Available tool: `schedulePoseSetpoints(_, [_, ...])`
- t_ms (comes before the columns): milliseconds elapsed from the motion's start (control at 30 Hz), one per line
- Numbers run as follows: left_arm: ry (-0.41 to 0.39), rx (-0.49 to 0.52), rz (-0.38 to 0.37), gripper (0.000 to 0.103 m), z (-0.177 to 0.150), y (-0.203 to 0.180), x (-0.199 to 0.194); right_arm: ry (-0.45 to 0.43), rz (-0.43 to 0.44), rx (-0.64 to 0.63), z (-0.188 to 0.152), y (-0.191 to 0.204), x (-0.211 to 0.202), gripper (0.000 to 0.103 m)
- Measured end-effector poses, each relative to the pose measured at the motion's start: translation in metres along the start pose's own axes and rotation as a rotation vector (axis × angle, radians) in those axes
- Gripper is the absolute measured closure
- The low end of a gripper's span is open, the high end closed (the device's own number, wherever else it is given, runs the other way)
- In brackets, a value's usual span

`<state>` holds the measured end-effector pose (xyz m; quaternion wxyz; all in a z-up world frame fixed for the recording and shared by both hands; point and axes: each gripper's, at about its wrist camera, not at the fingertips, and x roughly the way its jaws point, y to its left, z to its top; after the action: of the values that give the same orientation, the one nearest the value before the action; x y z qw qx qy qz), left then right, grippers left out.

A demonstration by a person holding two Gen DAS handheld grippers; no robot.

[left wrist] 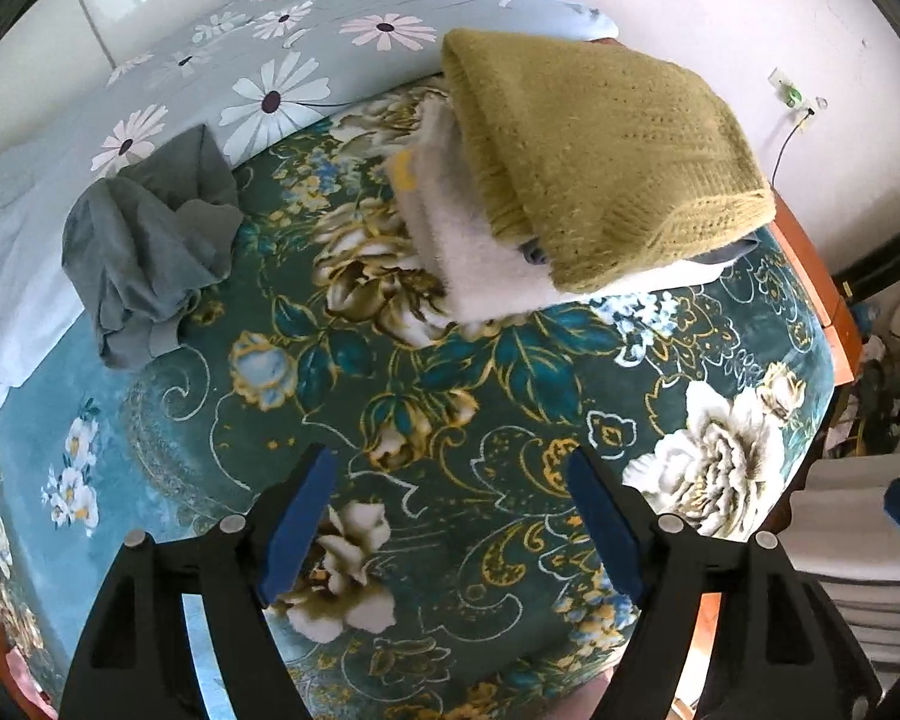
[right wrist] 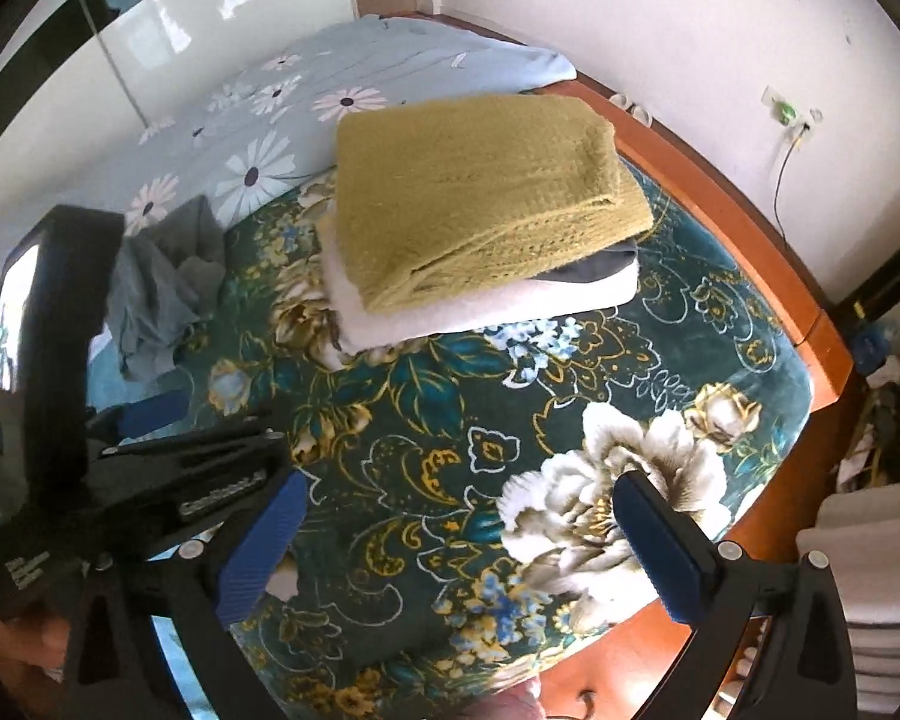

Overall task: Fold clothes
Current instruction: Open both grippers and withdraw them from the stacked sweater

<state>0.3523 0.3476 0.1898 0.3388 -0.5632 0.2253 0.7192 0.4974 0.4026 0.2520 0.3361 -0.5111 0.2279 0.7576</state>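
A folded olive knit sweater [left wrist: 600, 150] tops a stack with a folded white garment [left wrist: 480, 264] and a grey piece under it, on the bed's far side; the stack also shows in the right wrist view [right wrist: 480, 198]. A crumpled grey-green garment [left wrist: 150, 240] lies unfolded to the left, also seen in the right wrist view [right wrist: 162, 282]. My left gripper [left wrist: 450, 522] is open and empty above the green floral blanket [left wrist: 450, 408]. My right gripper [right wrist: 456, 546] is open and empty, near the bed's front edge.
A pale blue daisy-print quilt [left wrist: 258, 60] lies at the bed's far left. The orange wooden bed frame [right wrist: 750, 210] runs along the right side. A wall socket with a cable [right wrist: 792, 120] is on the right wall. Clutter lies on the floor at right.
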Motion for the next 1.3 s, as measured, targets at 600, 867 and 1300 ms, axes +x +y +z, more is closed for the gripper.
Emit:
schedulePoseSetpoints(600, [0.008,-0.088,-0.001,0.022,-0.008,0.023,0.004,0.015,-0.063,-0.055,-0.003,0.023,0.004,0.000])
schedulePoseSetpoints(867, [0.001,-0.129,-0.009,0.022,-0.009,0.037,0.003,0.046,-0.101,-0.091,-0.001,0.030,0.018,0.000])
schedulePoseSetpoints(1300, [-0.005,-0.135,-0.023,0.022,-0.010,0.037,-0.002,0.027,-0.093,-0.148,0.009,0.037,0.020,0.000])
